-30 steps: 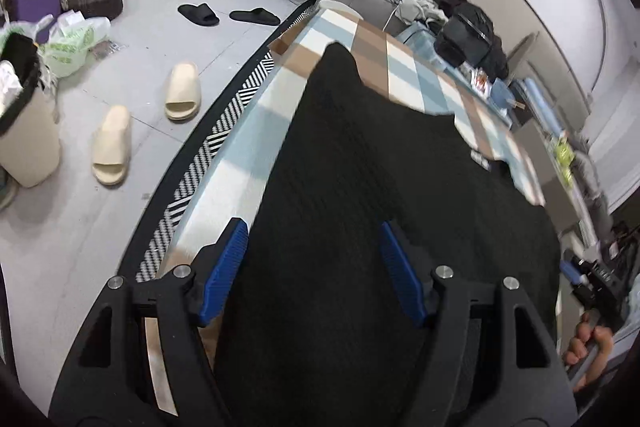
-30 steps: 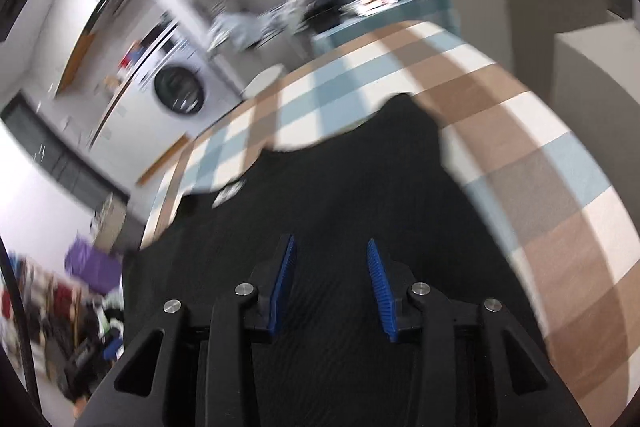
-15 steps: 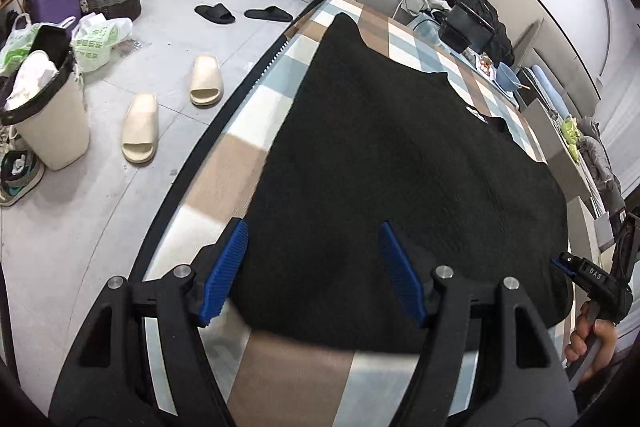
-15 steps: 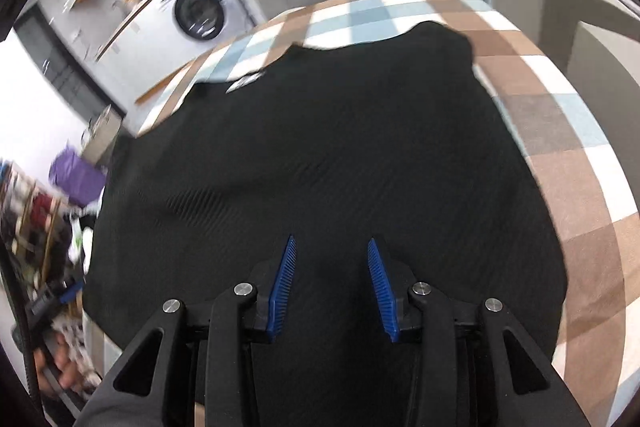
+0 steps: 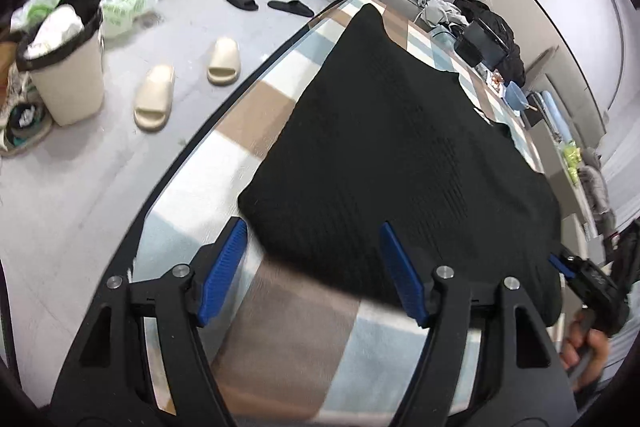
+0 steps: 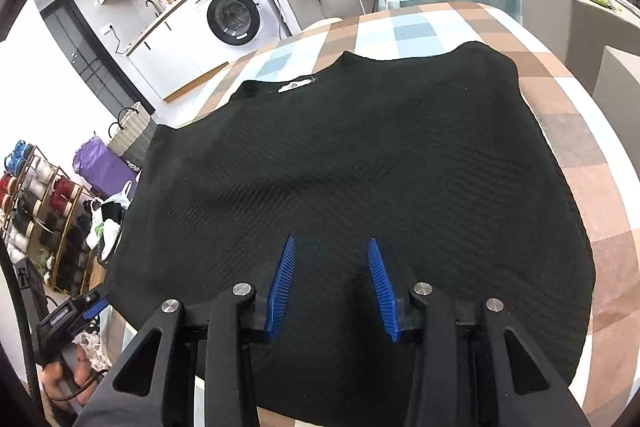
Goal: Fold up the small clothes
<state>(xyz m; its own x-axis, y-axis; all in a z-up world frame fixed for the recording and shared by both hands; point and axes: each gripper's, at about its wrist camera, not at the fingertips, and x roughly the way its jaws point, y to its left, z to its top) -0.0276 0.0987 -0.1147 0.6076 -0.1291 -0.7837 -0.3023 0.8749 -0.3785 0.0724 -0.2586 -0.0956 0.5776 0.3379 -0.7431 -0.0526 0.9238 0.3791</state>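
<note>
Black top [image 6: 360,167] flat on checked table [image 6: 600,155], left gripper [image 5: 312,267] wide open, right gripper [image 6: 332,283] half open, both empty; a one-layer pinch at near edge could skew the fold.

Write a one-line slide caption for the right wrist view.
Open right gripper hovers over a black knit top spread flat on the checked tablecloth.

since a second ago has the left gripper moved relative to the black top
Yes. The left gripper has pulled back toward the person: a second ago the black top filled the gap between its fingers; now the hem lies near its fingertips, checked tablecloth showing beneath.
</note>
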